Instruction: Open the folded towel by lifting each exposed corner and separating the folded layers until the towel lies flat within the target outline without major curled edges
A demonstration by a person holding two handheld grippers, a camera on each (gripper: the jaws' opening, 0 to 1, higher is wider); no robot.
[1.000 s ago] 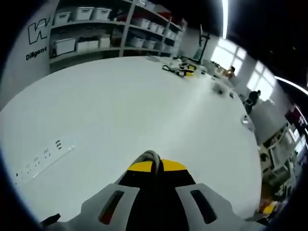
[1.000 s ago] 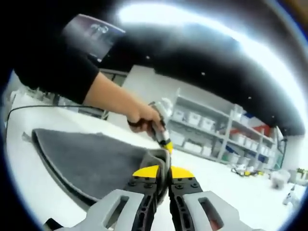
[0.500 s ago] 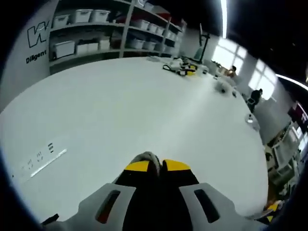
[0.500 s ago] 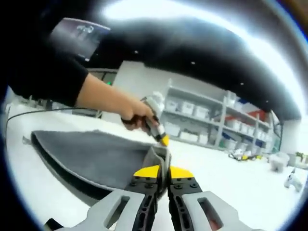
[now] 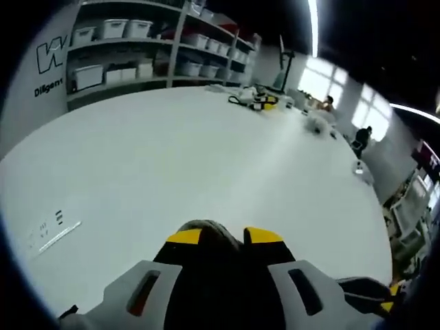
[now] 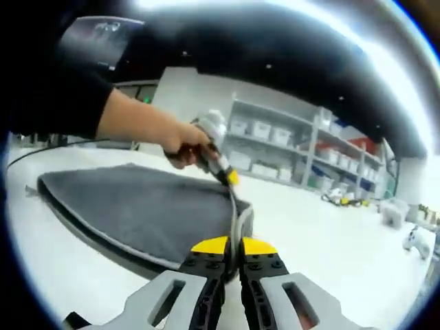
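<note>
Both claws pinch the gray towel's edge.

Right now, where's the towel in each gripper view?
Left gripper view: just a grey bit of the towel pinched between the yellow tips of the left gripper, bottom centre.
Right gripper view: the towel spreads across the left and centre, its near edge clamped in the right gripper.
Shared landmark: the shelves with white bins.
</note>
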